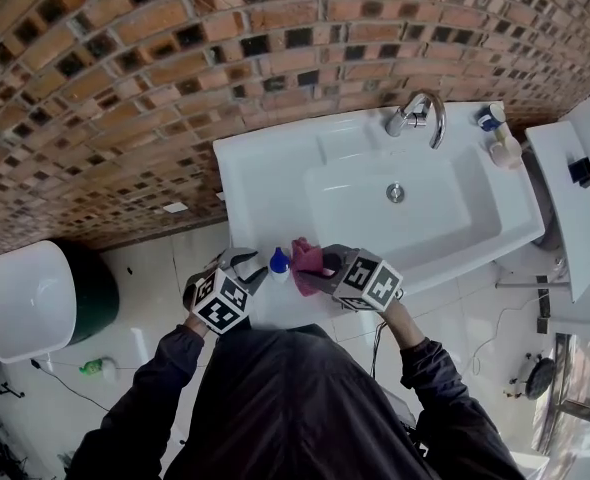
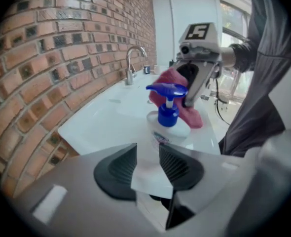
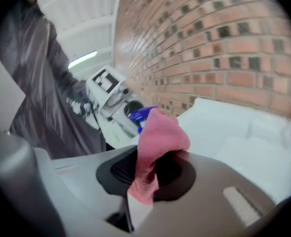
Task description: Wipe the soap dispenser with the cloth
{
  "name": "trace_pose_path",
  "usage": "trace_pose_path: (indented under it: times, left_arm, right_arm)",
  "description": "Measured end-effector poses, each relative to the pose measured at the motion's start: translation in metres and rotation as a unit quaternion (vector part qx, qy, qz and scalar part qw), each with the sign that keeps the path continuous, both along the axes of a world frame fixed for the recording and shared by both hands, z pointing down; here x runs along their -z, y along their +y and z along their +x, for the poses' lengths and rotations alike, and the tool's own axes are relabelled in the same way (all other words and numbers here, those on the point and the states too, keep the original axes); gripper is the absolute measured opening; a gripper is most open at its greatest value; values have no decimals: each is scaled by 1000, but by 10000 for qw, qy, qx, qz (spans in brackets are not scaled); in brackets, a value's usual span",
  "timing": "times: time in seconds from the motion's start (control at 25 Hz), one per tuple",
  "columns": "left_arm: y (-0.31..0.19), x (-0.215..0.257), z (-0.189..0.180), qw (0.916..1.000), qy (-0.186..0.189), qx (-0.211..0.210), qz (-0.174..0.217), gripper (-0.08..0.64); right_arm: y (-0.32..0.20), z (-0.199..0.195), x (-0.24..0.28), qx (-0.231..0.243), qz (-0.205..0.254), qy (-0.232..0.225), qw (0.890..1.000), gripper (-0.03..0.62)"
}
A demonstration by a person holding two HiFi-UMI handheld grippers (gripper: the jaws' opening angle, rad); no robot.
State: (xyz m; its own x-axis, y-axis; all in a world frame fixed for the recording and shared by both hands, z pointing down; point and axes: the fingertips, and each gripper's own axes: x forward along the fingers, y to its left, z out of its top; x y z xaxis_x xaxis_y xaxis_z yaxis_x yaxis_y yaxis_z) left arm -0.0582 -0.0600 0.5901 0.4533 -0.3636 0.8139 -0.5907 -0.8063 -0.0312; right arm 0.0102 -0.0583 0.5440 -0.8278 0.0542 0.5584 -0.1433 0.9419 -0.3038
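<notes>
- Standing on the front ledge of the white sink [image 1: 275, 168], left of the basin and close to the near edge, the soap dispenser [image 2: 167, 127] has little room. I judge that a hard sideways rub could push it off.
- Holding it is the job of my left gripper [image 2: 148, 162]. The jaws are about half closed, with the pads pressing on either side of the lower body. The bottle is small, with a clear to whitish plastic body. I expect it to be light, fairly stiff, and slippery if soap has run down it. The low, wide part of the body is the best place to grip, and that leaves the shoulder and top free for wiping.
- Pinched in my right gripper [image 3: 153, 174], whose jaws are closed tight on it, is the pink cloth [image 3: 158, 142]. One bunched fold sticks out past the pads and a tail hangs below. It looks soft and limp, so it should wrap round the bottle easily. In the left gripper view it sits just behind the bottle's top; I cannot tell whether it touches.
- Topping the bottle is a blue pump head [image 2: 166, 89] on a blue collar, with its spout pointing sideways. I would not grip there: it probably sinks when pressed and squirts soap.
- Showing on the body is a small printed label [image 2: 159, 138], too blurred to read.
</notes>
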Motion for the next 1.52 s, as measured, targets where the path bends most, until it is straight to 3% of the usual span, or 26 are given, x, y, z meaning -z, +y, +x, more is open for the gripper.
trace_pose_path:
  times: [0.08, 0.16, 0.2, 0.36, 0.52, 0.68, 0.76, 0.88, 1.0, 1.16, 1.28, 1.4, 1.52]
  left_arm:
    - [3, 2, 2, 9999, 86, 55, -18, 147]
    - [7, 1, 7, 9999, 109, 31, -52, 147]
    - [8, 0, 9, 9999, 106, 9, -68, 147]
    - [9, -3, 11, 9999, 95, -35, -103, 141]
    - [8, -3, 9, 9999, 102, -24, -126, 140]
    - [8, -4, 8, 9998, 106, -11, -159, 138]
    - [8, -5, 9, 9998, 136, 41, -167, 138]
    - [3, 0, 4, 9996, 147, 220, 45, 138]
    - [-2, 19, -6, 9965, 302, 654, 418, 124]
    - [0, 65, -15, 9846, 938, 1196, 866, 104]
    - [11, 95, -9, 9725, 1541, 1374, 1081, 83]
    - [25, 121, 6, 9614, 2034, 1360, 1257, 2]
    - [31, 133, 17, 9542, 2299, 1321, 1384, 0]
  right_arm:
    - [-24, 4, 9, -952, -1066, -789, 9866, 65]
    - [-29, 5, 10, -1284, -1816, -1241, 9670, 64]
    - [-26, 3, 6, -1281, -2010, -1263, 9629, 65]
    - [-12, -5, -37, -1239, -2153, -618, 9667, 66]
    - [-13, -8, -75, -1430, -2254, -162, 9636, 66]
    - [-12, -9, -99, -1407, -1834, 390, 9721, 66]
    - [-11, -7, -100, -1441, -1686, 426, 9742, 66]
    - [-14, -3, -77, -1613, -1421, 145, 9765, 66]
    - [-11, 5, -35, -1815, -995, -307, 9779, 67]
    - [3, 11, 23, -1799, -43, -730, 9810, 67]
    - [20, 10, 60, -1690, 638, -855, 9798, 67]
    - [36, 13, 81, -1703, 975, -900, 9764, 67]
    - [43, 16, 89, -1872, 1055, -946, 9721, 67]
